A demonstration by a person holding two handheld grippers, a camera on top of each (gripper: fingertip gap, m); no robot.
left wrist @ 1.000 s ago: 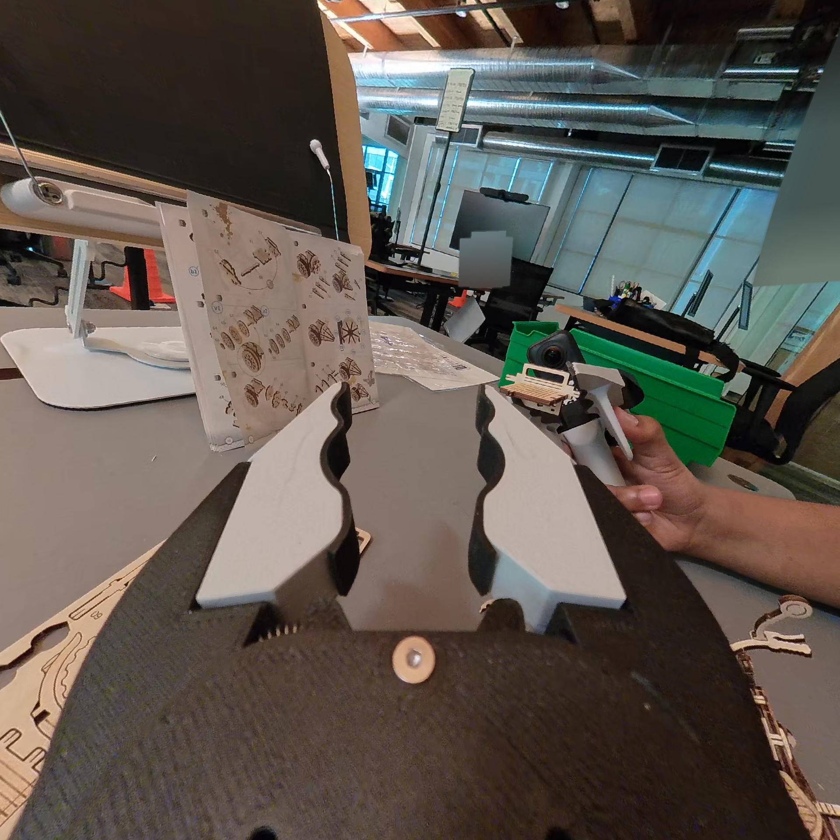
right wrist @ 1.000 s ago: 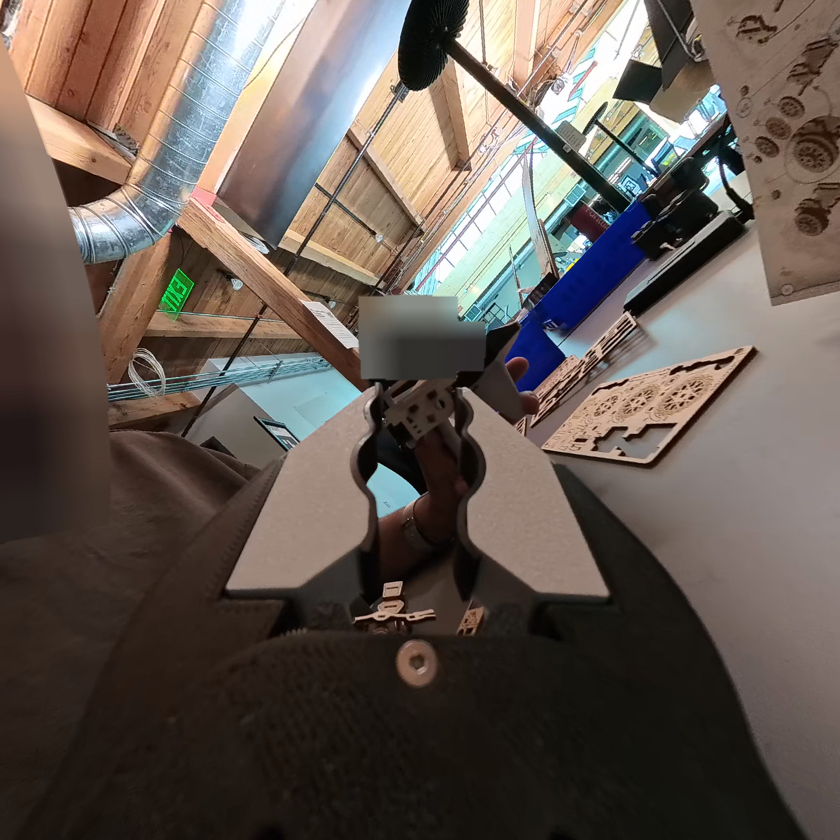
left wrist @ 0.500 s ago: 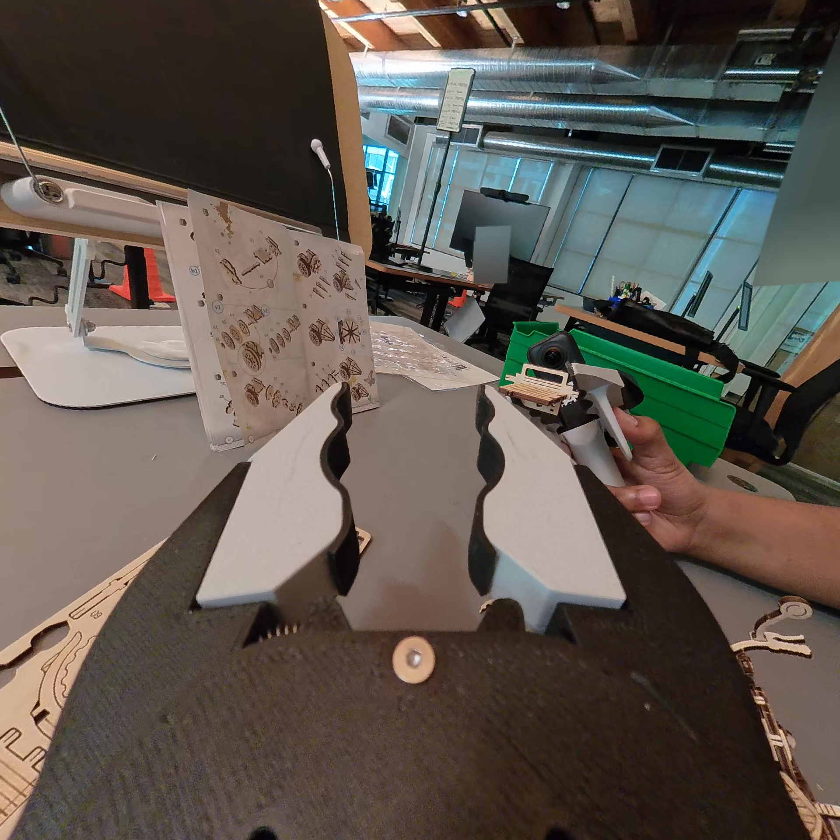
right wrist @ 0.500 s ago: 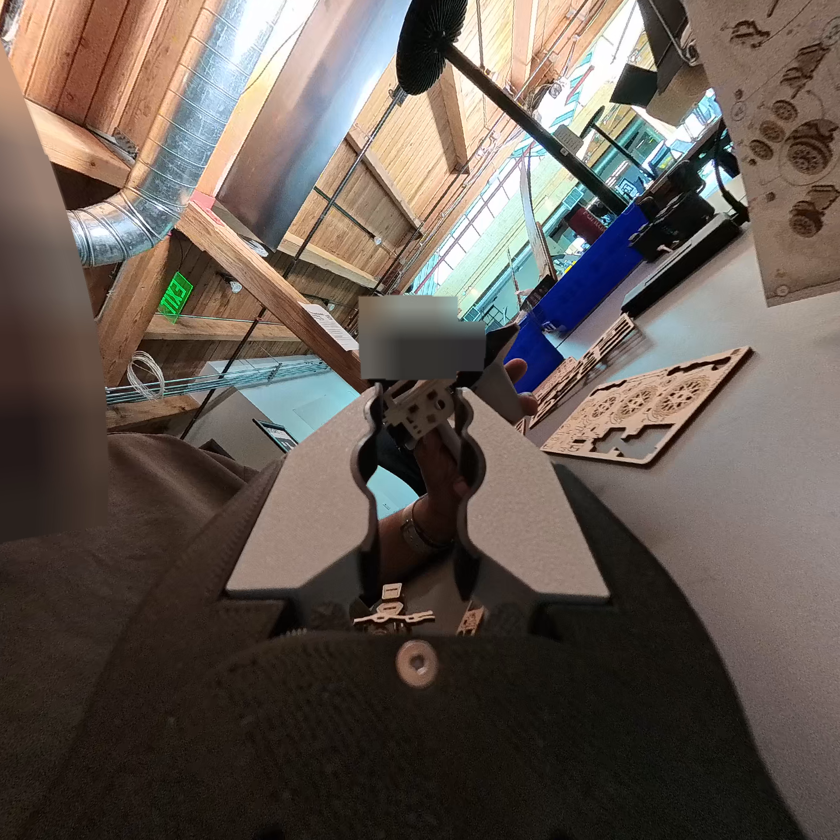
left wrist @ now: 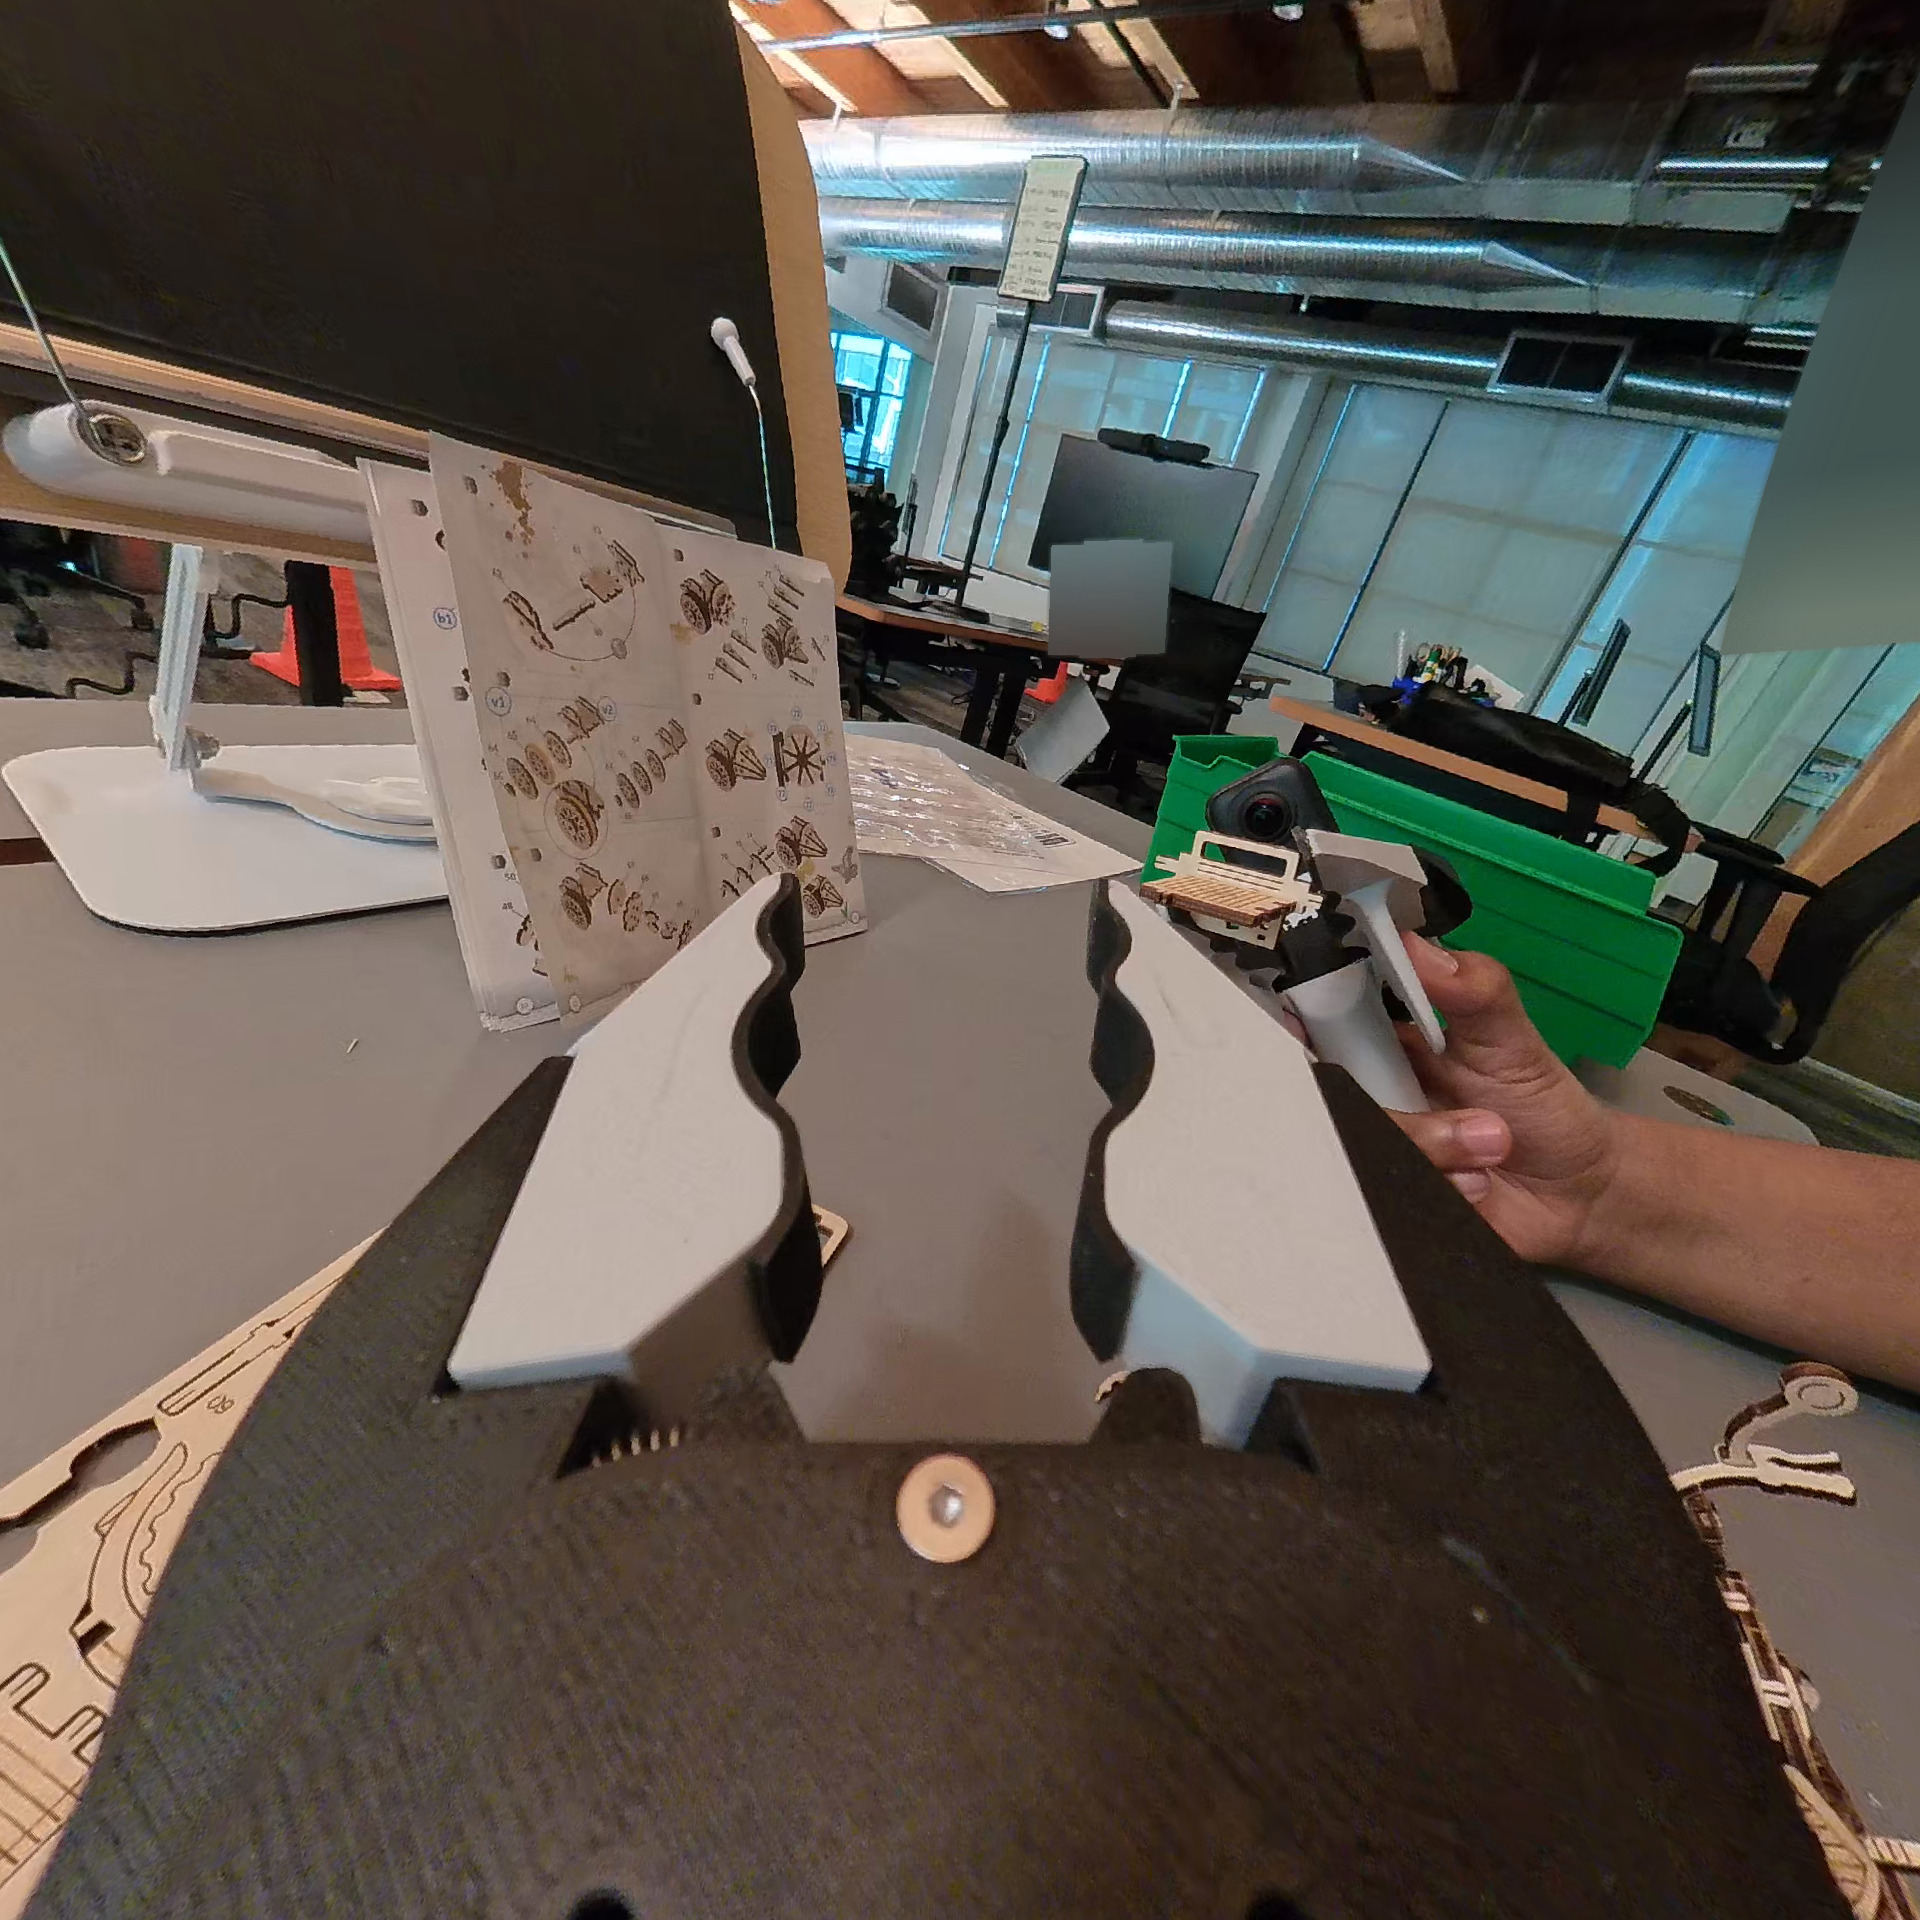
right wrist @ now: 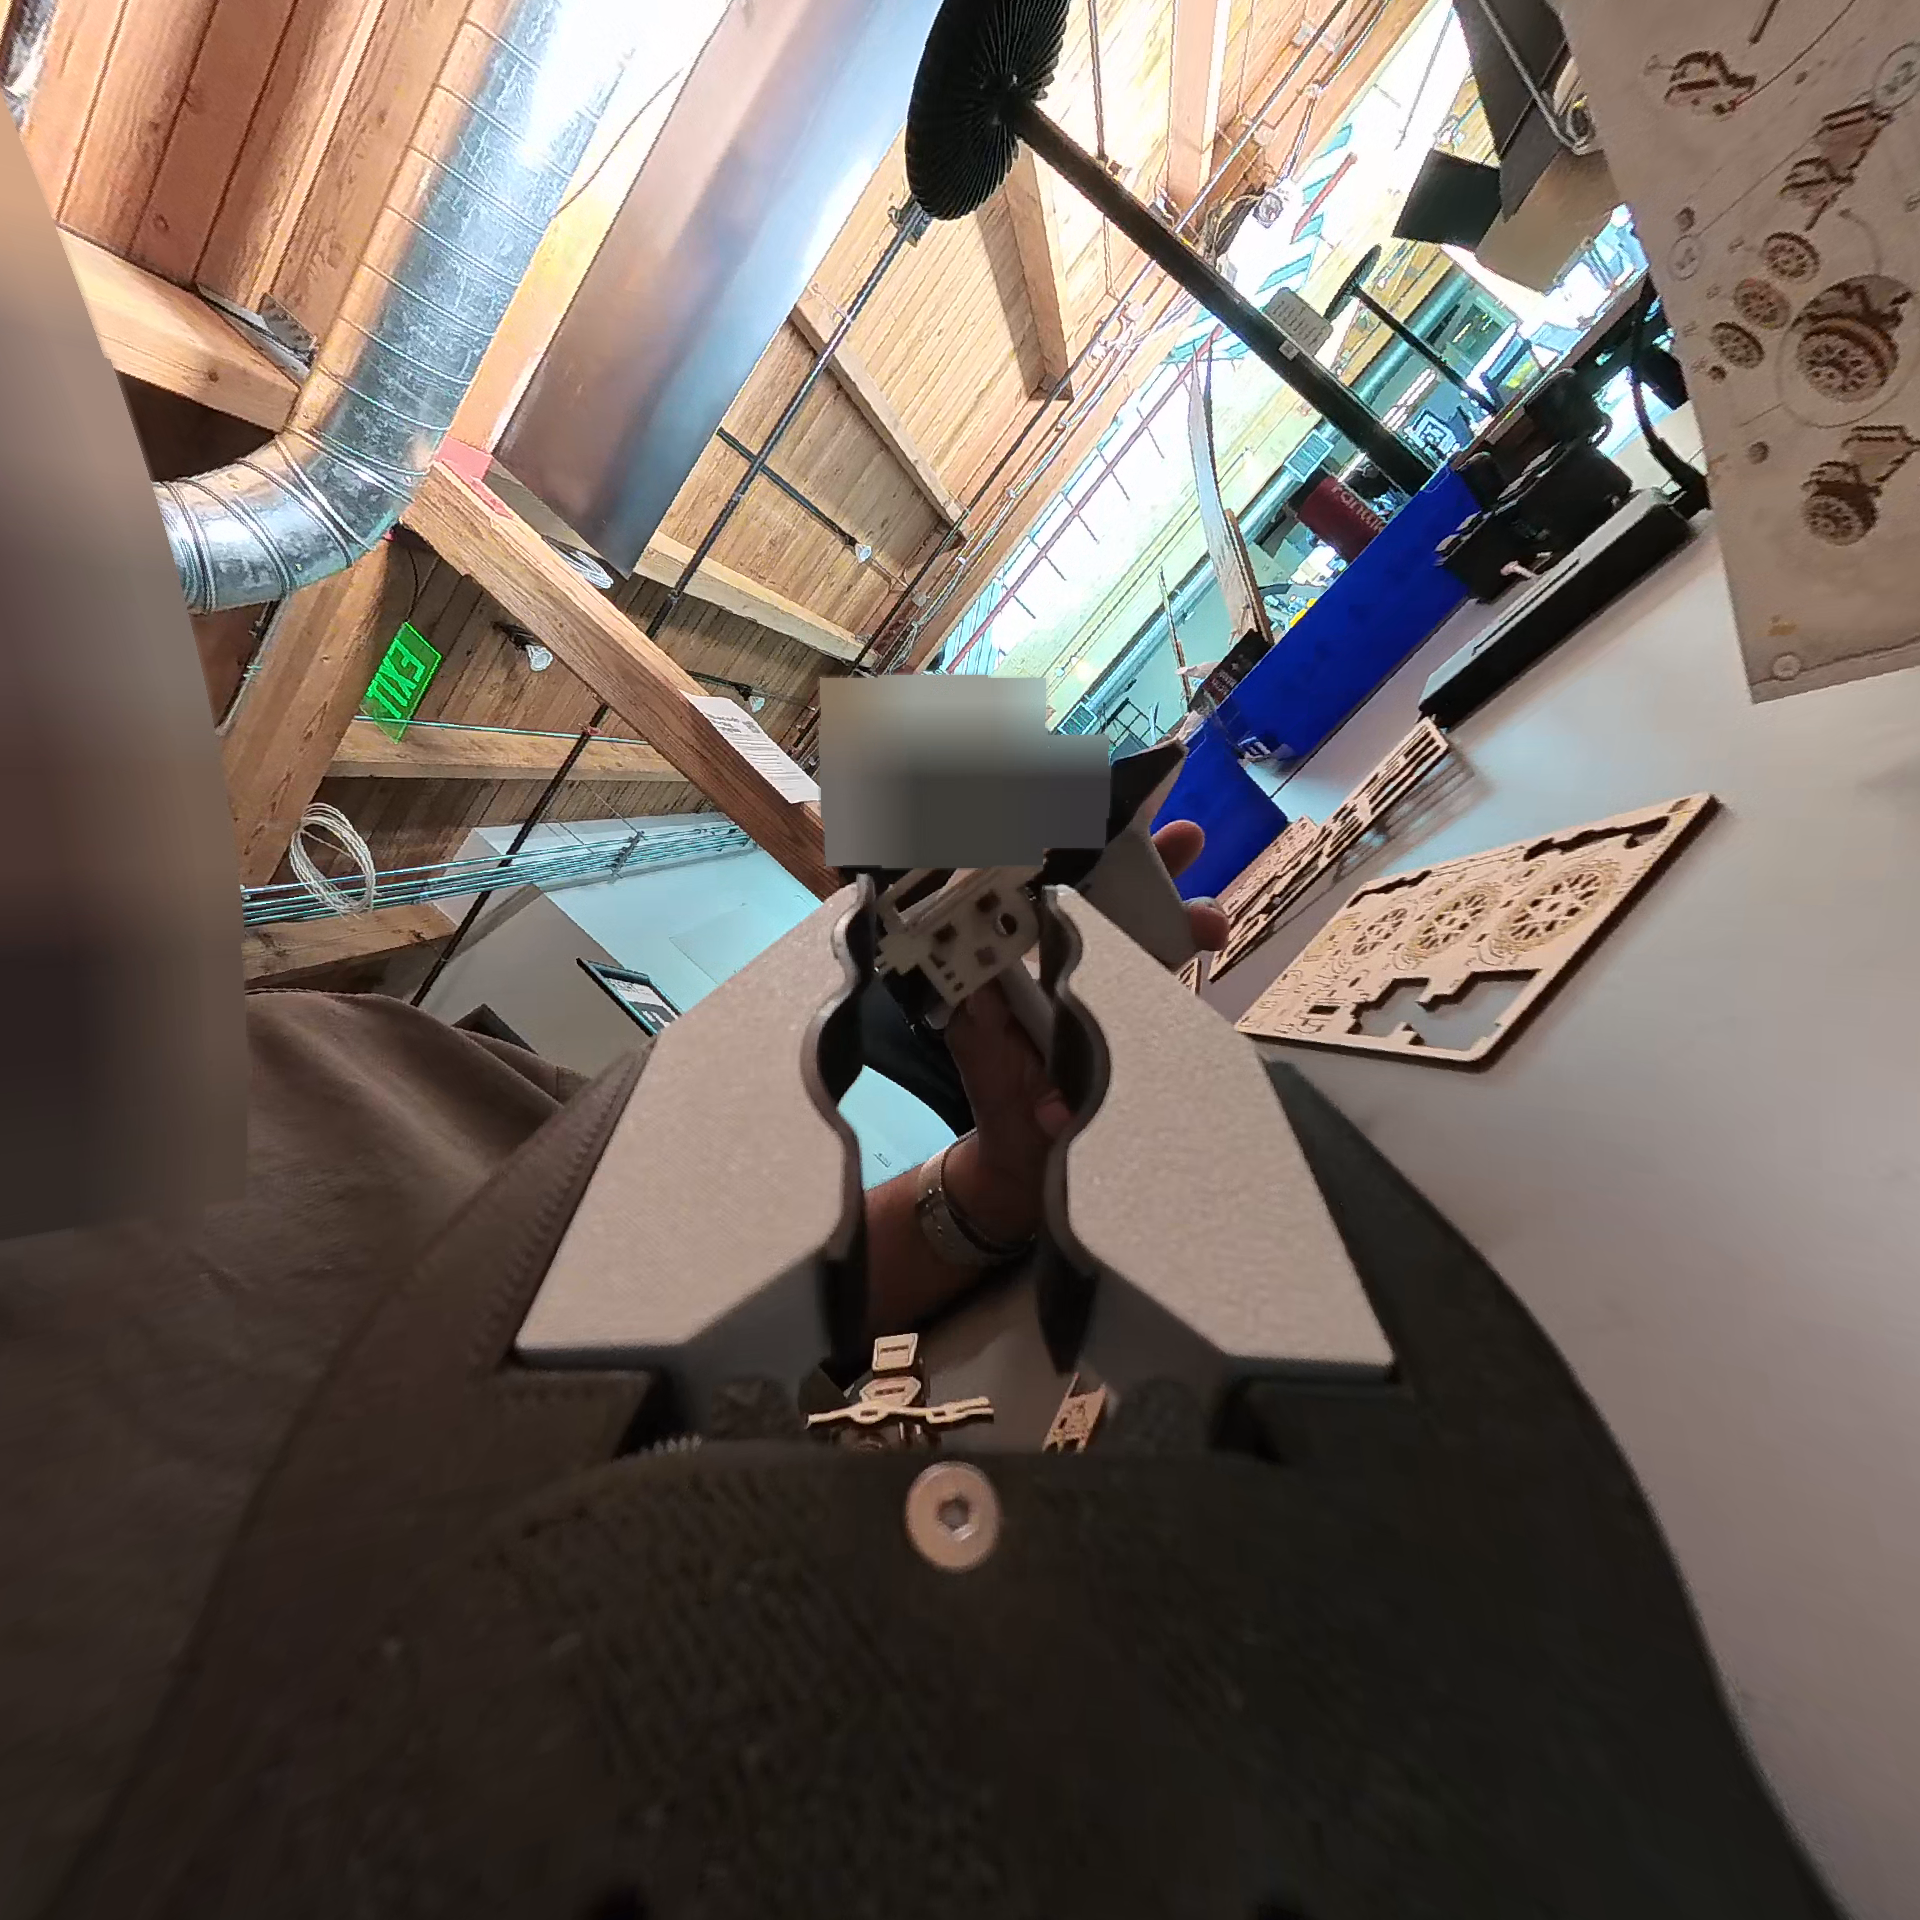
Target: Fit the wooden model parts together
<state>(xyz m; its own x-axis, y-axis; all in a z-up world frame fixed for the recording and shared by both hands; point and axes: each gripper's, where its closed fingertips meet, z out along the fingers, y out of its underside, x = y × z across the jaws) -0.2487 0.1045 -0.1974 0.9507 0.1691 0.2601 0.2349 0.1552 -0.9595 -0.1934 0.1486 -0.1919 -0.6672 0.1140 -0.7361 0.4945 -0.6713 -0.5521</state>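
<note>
The left gripper (left wrist: 940,1049) stood with its jaws wide apart and nothing between them, over the grey tabletop (left wrist: 208,1122); off to its right, well apart, the right gripper (right wrist: 951,940) pinched the small pale slatted wooden model part (left wrist: 1231,888) at its fingertips, held up off the table; a hand behind the part blocked its far side; laser-cut plywood sheets (right wrist: 1455,945) lay right of that gripper.
</note>
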